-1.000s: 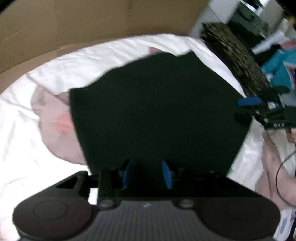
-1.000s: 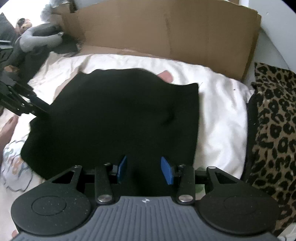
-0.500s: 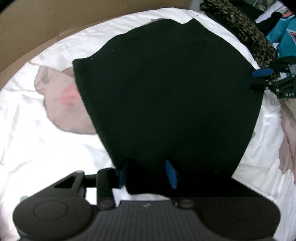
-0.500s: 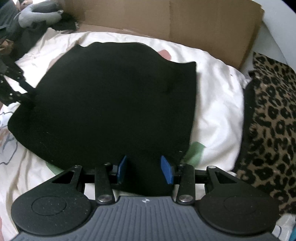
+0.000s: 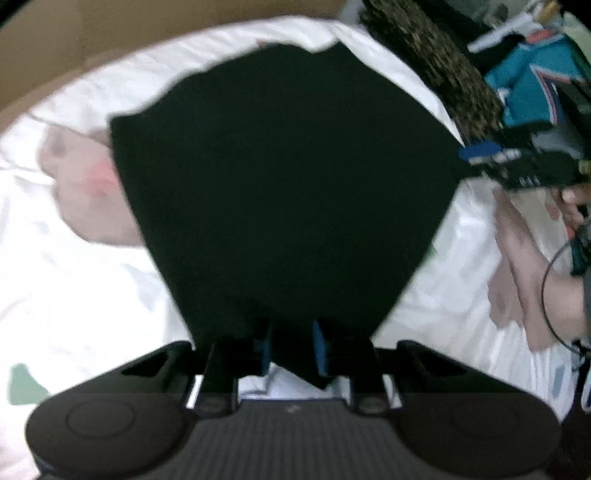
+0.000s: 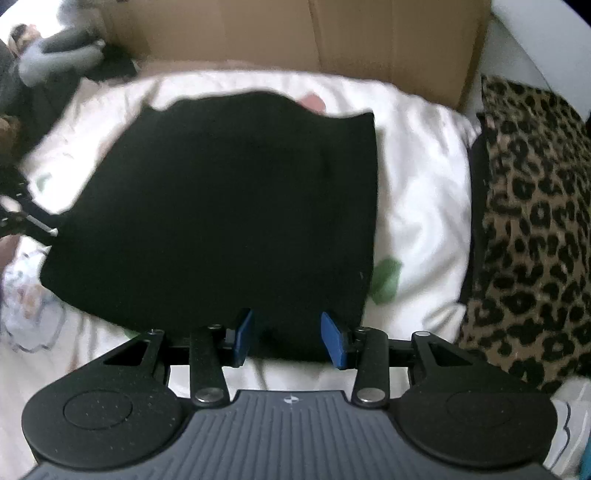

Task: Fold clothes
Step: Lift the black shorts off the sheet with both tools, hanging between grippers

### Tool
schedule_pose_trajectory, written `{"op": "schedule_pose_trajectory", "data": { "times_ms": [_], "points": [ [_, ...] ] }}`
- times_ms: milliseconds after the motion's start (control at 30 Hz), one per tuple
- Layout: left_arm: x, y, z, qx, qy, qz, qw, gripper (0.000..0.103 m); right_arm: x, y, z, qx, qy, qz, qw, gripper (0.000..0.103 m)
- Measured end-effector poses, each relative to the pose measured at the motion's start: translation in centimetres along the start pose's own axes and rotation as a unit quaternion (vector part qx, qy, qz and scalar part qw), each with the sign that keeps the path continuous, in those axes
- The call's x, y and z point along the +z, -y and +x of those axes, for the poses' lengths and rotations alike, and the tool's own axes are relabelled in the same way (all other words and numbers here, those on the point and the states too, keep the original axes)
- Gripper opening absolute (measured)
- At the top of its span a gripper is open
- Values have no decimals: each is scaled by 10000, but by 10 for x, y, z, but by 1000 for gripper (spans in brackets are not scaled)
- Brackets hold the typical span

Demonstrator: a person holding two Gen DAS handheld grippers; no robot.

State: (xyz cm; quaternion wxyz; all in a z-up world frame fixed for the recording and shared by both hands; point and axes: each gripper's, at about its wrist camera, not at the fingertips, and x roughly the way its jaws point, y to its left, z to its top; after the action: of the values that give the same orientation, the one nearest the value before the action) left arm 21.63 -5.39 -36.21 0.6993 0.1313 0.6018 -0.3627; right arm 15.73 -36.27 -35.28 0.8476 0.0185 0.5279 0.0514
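A black garment (image 5: pixel 280 192) lies spread on a white bedsheet (image 5: pixel 74 288); it also shows in the right wrist view (image 6: pixel 229 214). My left gripper (image 5: pixel 291 350) is closed on the garment's near corner, with cloth between its blue pads (image 5: pixel 319 350). My right gripper (image 6: pixel 290 338) straddles the near edge of the garment, its blue pads (image 6: pixel 334 341) wide apart. The right gripper also shows at the garment's right corner in the left wrist view (image 5: pixel 480 155). The left gripper shows at the garment's left corner in the right wrist view (image 6: pixel 33 221).
A leopard-print cushion (image 6: pixel 528 229) lies to the right of the sheet. A cardboard sheet (image 6: pixel 295 33) stands behind the bed. A grey plush toy (image 6: pixel 55 51) sits at the back left. Teal clothing (image 5: pixel 532 88) lies beyond the cushion. A bare foot (image 5: pixel 528 266) rests on the sheet.
Both grippers have drawn back toward the near side and the garment's near edge sits lower between the fingers. The right gripper's pads stand about as wide as before.
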Motion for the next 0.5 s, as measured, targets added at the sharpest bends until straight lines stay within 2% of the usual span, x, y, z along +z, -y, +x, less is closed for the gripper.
{"op": "schedule_pose_trajectory", "data": {
  "times_ms": [67,200,367,500],
  "points": [
    [-3,4,14,-43,-209,92,9997,23,-5,3,5,-33,-56,108,9999,46],
    [-7,8,30,191,-494,227,9983,21,-12,3,12,-167,-169,73,9997,43],
    [-7,14,31,269,-571,319,9975,20,-13,3,13,-242,-235,1,9994,43],
    [1,10,24,236,-653,185,9974,19,-11,11,5,-148,-252,301,9991,40]
  ]
}}
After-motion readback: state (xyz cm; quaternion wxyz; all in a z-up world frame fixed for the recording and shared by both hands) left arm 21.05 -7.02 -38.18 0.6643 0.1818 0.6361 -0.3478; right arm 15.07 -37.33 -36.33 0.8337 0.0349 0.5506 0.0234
